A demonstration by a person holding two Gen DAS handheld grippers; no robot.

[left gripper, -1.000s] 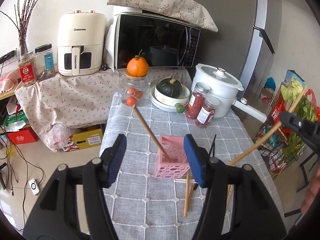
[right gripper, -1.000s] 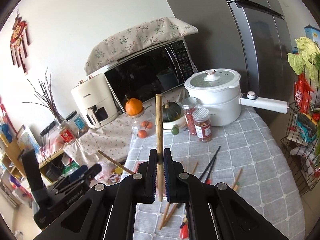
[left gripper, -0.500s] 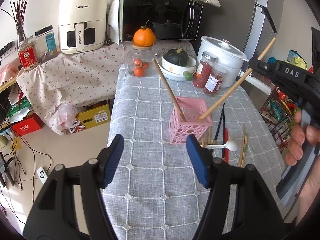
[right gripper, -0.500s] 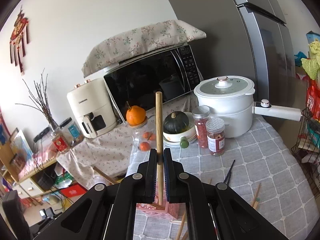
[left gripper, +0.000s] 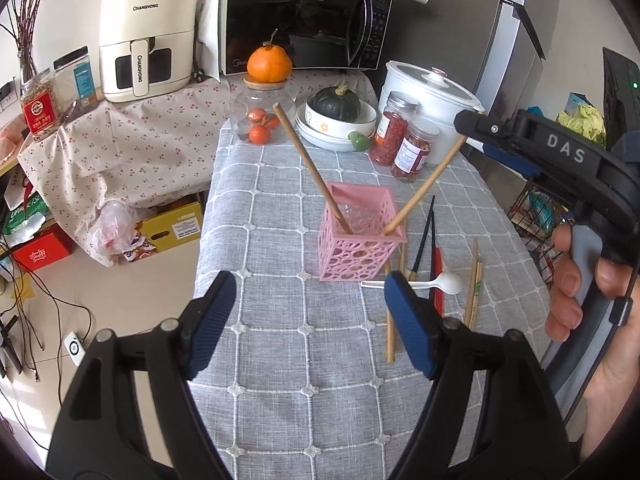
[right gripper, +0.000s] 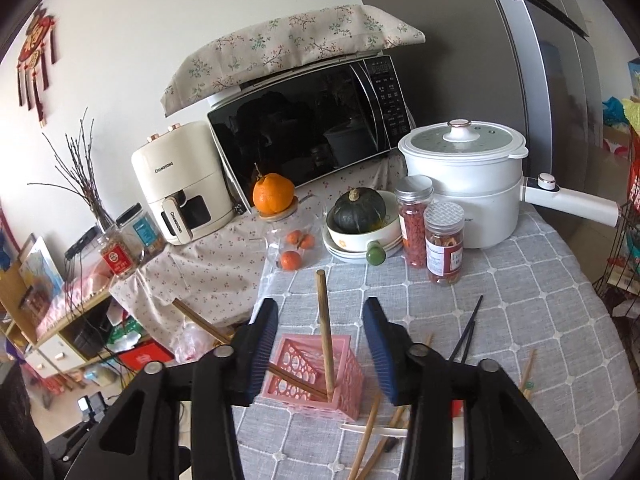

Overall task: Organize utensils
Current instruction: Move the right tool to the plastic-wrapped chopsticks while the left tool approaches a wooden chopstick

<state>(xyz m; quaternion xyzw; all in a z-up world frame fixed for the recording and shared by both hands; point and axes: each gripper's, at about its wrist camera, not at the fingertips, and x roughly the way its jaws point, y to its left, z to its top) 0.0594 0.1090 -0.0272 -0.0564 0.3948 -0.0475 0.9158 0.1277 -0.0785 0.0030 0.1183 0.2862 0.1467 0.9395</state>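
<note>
A pink perforated holder [left gripper: 360, 236] stands mid-table on the grey checked cloth, also in the right wrist view [right gripper: 316, 376]. Two wooden chopsticks stand in it: one leans left [left gripper: 308, 164], one leans right [left gripper: 428, 184]. The right gripper [right gripper: 320, 340] is open above the holder, the upright chopstick [right gripper: 325, 336] loose between its jaws. It appears in the left wrist view [left gripper: 472, 124] too. My left gripper [left gripper: 310, 320] is open and empty in front of the holder. Black chopsticks [left gripper: 424, 240], a white spoon [left gripper: 436, 283] and wooden chopsticks [left gripper: 474, 280] lie right of the holder.
At the table's far end stand a glass jar with an orange on top [left gripper: 264, 108], a bowl with a dark squash [left gripper: 338, 110], two red-filled jars [left gripper: 400, 140] and a white electric pot [left gripper: 430, 88]. A microwave [left gripper: 300, 24] and air fryer [left gripper: 146, 36] stand behind.
The right gripper carried its chopstick down into the pink holder and opened, letting it go. The left gripper drew back and tilted down.
</note>
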